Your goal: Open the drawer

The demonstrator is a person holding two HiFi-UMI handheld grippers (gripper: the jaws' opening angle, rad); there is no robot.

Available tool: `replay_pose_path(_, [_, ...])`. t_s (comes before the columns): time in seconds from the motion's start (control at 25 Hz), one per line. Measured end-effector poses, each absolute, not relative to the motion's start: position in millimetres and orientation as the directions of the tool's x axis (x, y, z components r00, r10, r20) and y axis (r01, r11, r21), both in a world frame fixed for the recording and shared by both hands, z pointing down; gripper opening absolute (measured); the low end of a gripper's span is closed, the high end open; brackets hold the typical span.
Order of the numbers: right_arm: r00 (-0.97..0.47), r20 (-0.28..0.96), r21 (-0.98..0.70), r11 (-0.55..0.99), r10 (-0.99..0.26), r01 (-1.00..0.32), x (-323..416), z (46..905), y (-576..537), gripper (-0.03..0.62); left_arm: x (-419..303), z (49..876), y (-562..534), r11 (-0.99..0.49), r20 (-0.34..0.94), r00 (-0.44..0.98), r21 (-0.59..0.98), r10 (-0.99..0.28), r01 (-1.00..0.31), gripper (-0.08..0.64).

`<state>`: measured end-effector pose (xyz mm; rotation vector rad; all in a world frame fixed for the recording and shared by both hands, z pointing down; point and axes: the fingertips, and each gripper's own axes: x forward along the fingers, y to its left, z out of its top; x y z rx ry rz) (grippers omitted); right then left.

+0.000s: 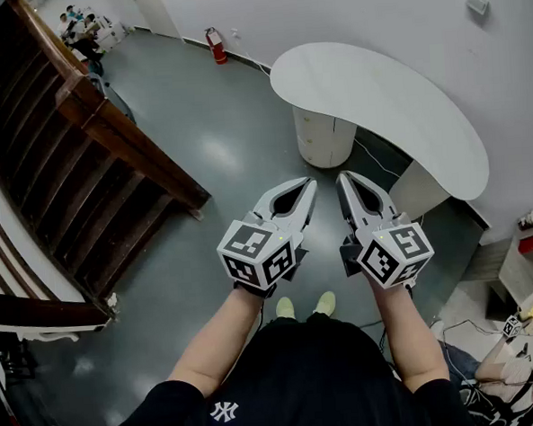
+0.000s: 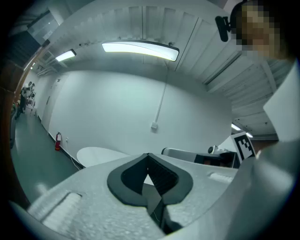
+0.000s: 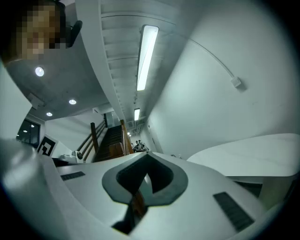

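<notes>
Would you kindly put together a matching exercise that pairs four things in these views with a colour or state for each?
Column one:
1. fire extinguisher
2. staircase
3. curved tabletop
4. left hand-held gripper

Column two:
A. white, resting on a round base
B. jaws shut, nothing between them
C. red, standing by the wall
D. brown wood

Right pairs: 1-C, 2-D, 3-A, 4-B.

Both forearms are reaching forward side by side, holding the left gripper (image 1: 309,188) and right gripper (image 1: 345,178), each with jaws pressed together.
</notes>
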<state>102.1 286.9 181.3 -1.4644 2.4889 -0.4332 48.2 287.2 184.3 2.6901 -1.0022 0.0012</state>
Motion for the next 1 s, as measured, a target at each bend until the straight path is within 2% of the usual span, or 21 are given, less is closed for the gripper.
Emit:
replay_pose_path(0.44, [-0.493,-0.026,-0.338,0.471,-0.87,-0.815,109,187,285,0.014,56,186,285,-0.716,0.096,0.747,0.229,-0.658,-0.66,0.009])
replay_pose_path(0.8, [-0.475,-0.082,-0.546,0.439,-0.876,-0.714,164,193,274,0.015,60,194,266,-0.677,0.118,0.708,0.22,-0.697,-0.703,0.009])
replay_pose_path(1.0, [-0.466,-0.1,-0.592,0.429,-0.879,-0.682,184,201,270,0.015,62,203,260,-0.65,0.139,0.685,0.227,-0.716,-0.725,0.009])
